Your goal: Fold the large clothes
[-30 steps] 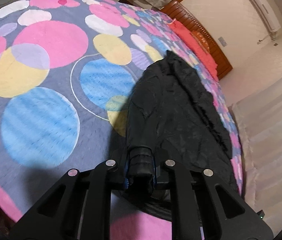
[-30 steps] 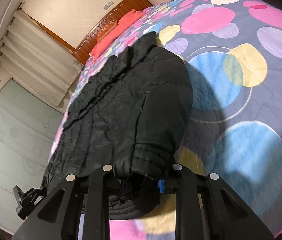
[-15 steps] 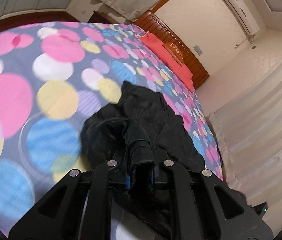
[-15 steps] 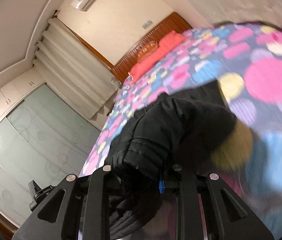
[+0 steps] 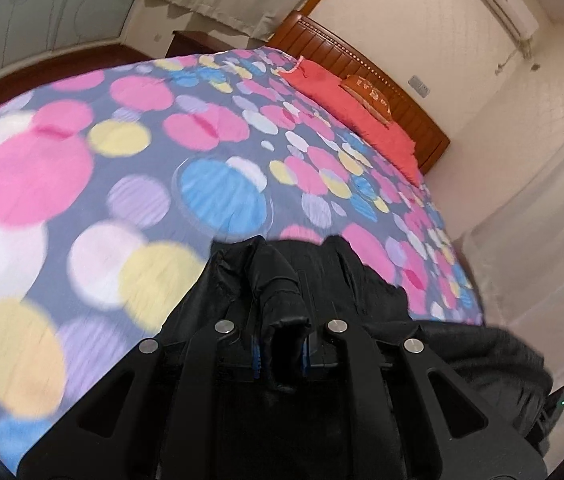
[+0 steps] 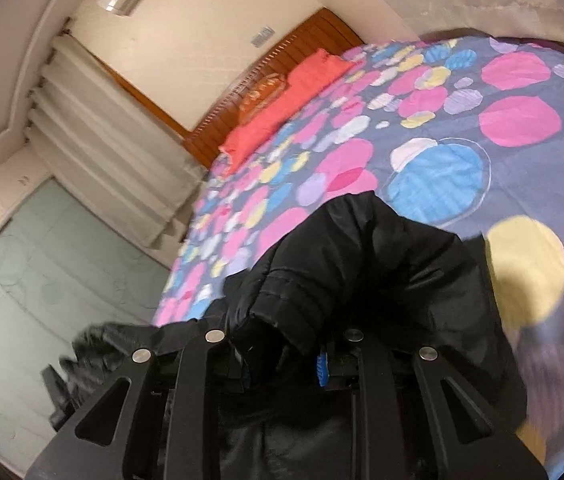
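Left gripper (image 5: 280,354) is pinching a cuff or hem fold of the black jacket (image 5: 369,292); right gripper (image 6: 282,364) is clamped on another bunched edge of the jacket (image 6: 365,264). The jacket hangs off both tools, bulk just ahead and below, over the bedspread (image 5: 82,184). Risks: slick padded fabric slipping from a thin bite; uneven hands twisting the fold. Long axis looks to run away from the tools toward the headboard (image 5: 361,76), but it's crumpled, so uncertain.
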A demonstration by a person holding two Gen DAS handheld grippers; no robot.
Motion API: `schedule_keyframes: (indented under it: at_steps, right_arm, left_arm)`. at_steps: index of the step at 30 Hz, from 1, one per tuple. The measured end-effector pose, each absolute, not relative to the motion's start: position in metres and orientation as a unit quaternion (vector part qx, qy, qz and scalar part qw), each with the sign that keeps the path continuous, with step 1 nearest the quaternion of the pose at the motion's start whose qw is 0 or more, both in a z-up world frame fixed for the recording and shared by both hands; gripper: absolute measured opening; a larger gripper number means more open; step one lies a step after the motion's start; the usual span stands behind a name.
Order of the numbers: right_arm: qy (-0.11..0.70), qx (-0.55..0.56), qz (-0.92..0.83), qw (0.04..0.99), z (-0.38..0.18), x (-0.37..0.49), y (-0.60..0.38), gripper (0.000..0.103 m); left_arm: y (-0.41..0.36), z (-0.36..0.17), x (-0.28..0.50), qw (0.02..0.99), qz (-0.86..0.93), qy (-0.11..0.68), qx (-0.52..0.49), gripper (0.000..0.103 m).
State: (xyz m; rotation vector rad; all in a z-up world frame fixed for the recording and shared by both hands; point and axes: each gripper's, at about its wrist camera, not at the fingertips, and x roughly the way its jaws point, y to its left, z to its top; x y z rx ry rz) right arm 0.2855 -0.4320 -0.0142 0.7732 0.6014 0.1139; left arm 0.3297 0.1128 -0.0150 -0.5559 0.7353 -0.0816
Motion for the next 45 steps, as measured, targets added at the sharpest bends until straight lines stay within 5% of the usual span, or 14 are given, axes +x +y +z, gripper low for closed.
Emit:
schedule_keyframes:
  at_steps: [11, 15, 17, 21, 24, 34, 45]
  right_arm:
    - [0.365, 0.405, 0.003, 0.838, -0.104, 0.378, -0.462, 0.028]
    - [0.366, 0.408, 0.018, 0.836, -0.101, 0.376, -0.460, 0.042]
    - [0.361, 0.414, 0.028, 0.835, -0.095, 0.371, -0.461, 0.053]
    - [0.339, 0.450, 0.043, 0.825, -0.078, 0.351, -0.469, 0.069]
    - [0.326, 0.451, 0.055, 0.829, -0.062, 0.337, -0.468, 0.069]
    - [0.382, 0.253, 0.018, 0.889, -0.047, 0.354, -0.377, 0.069]
    - [0.406, 0.033, -0.056, 0.912, -0.079, 0.412, -0.318, 0.069]
  left_arm:
    - [0.071, -0.079, 0.447, 0.904, 0.012, 0.398, -0.153, 0.013]
    - [0.068, -0.094, 0.456, 0.901, 0.012, 0.413, -0.134, 0.015]
    - [0.073, -0.093, 0.457, 0.898, 0.000, 0.413, -0.150, 0.022]
    - [0.088, -0.073, 0.449, 0.897, -0.037, 0.394, -0.197, 0.060]
    - [0.104, -0.046, 0.432, 0.903, -0.041, 0.358, -0.236, 0.073]
    - [0.045, -0.049, 0.380, 0.930, -0.053, 0.348, -0.103, 0.074]
    - [-0.010, -0.090, 0.429, 0.932, -0.042, 0.358, -0.037, 0.074]
